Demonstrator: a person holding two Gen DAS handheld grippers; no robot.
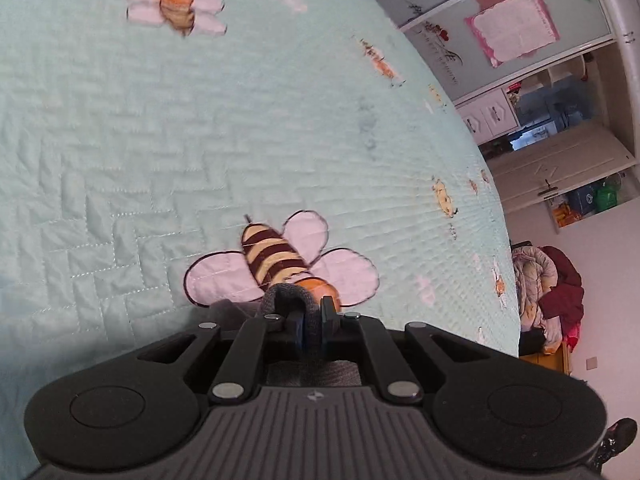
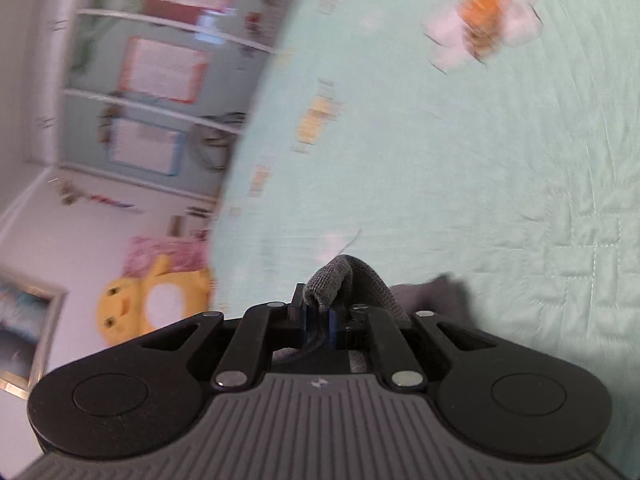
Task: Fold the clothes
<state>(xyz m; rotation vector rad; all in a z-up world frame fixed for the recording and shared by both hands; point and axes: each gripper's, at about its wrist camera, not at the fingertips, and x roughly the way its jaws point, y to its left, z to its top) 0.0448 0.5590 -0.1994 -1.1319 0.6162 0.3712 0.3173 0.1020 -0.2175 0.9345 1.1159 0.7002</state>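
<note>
Both grippers are clamping one grey knit garment [image 1: 280, 300] over the mint quilted bedspread [image 1: 160, 140]: left gripper [image 1: 311, 320] is pinching a fold, right gripper [image 2: 318, 318] is gripping another. Two big bee prints [image 1: 280, 260] are showing in the left view.

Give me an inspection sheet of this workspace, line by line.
Surface: mint quilted bedspread with bee print.
Job's things: grey knit garment, one bunched fold in each claw.
Clutter: nothing seen on the bedspread.
Grippers: left claw shut on the garment; right claw also gripping it.
Cables: nothing seen.
Surroundings: cabinet with glass doors, heap of clothes, yellow duck swim ring on the floor.
</note>
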